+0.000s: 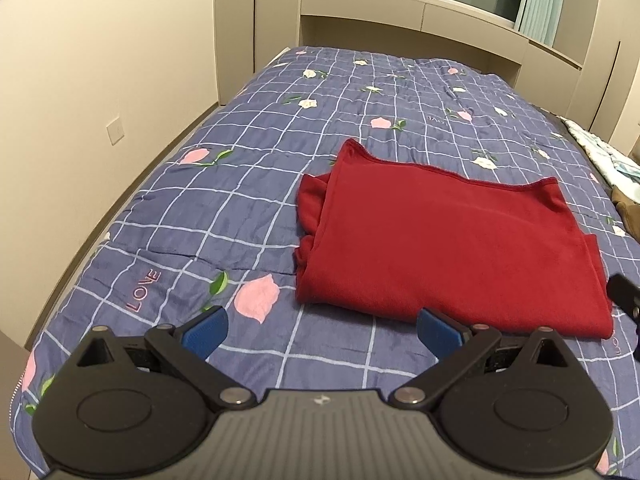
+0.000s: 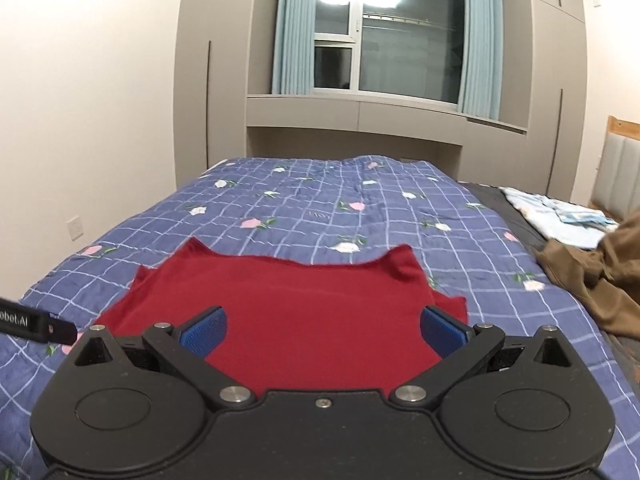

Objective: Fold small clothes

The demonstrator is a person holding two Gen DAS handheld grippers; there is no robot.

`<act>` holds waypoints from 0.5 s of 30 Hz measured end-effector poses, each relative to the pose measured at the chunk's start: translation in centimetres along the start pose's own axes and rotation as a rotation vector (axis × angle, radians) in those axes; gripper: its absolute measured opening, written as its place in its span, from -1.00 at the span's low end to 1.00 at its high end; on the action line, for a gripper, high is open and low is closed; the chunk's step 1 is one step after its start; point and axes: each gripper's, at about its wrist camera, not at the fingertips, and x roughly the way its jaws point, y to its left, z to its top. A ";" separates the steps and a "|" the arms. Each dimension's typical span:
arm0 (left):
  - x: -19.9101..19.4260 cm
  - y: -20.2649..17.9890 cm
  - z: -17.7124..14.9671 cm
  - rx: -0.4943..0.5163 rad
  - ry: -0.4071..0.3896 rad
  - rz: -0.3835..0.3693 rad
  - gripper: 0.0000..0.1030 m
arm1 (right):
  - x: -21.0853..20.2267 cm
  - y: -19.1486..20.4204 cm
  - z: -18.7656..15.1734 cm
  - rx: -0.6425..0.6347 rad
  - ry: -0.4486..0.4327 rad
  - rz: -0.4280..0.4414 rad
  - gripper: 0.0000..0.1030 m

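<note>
A red garment (image 1: 444,240) lies folded flat on the blue checked bedspread (image 1: 224,208). In the left wrist view it sits ahead and to the right of my left gripper (image 1: 322,334), which is open and empty above the spread near the garment's front left corner. In the right wrist view the same red garment (image 2: 296,308) spreads just beyond my right gripper (image 2: 323,330), open with nothing between its blue pads (image 2: 204,330). Part of the left gripper's body (image 2: 36,322) shows at the left edge there.
A brown garment (image 2: 592,276) and light blue folded cloths (image 2: 560,220) lie on the right side of the bed. Beige walls and cabinets (image 2: 352,120) surround the bed, with a window (image 2: 384,28) beyond. The right gripper's edge (image 1: 624,292) shows at right.
</note>
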 end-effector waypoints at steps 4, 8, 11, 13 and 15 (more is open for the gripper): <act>0.9 0.2 0.4 -0.005 0.009 0.008 0.99 | 1.6 0.3 0.7 -0.013 0.000 0.009 0.99; 2.1 0.3 0.7 -0.008 0.024 0.016 0.99 | 3.3 0.4 1.2 -0.034 0.009 0.015 0.99; 3.0 0.4 0.9 -0.011 0.036 0.022 0.99 | 4.8 0.6 1.3 -0.057 0.017 0.015 0.99; 3.6 0.4 1.0 -0.012 0.046 0.026 0.99 | 6.0 0.6 1.4 -0.074 0.028 0.014 0.99; 4.2 0.5 1.1 -0.015 0.054 0.032 0.99 | 7.2 0.8 1.3 -0.092 0.047 0.014 0.99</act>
